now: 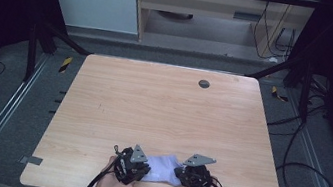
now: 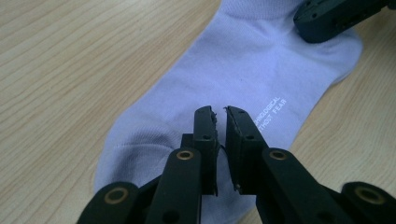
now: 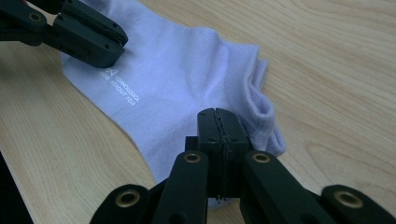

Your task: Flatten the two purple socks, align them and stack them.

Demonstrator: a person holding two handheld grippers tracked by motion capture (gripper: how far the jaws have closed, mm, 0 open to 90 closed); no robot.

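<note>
Sock (image 2: pixel 243 65) pale lilac, flat on table (image 1: pixel 162 108), white lettering; left claw (image 2: pixel 220 112) slightly spread, right claw (image 3: pixel 218 114) pressed together, possibly pinching fabric.

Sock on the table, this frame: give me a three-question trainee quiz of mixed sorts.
1. True or false: the sock lies flat on the wooden table.
2. Which hand-held gripper has its jaws fully together? A) left hand-held gripper B) right hand-held gripper
3. Fill in: in the right gripper view, that gripper's jaws sit over the sock's ____ end, beside the folded opening.

Key: 1 true. 2 B; the left one's jaws show a narrow gap above the fabric. 3 cuff.
</note>
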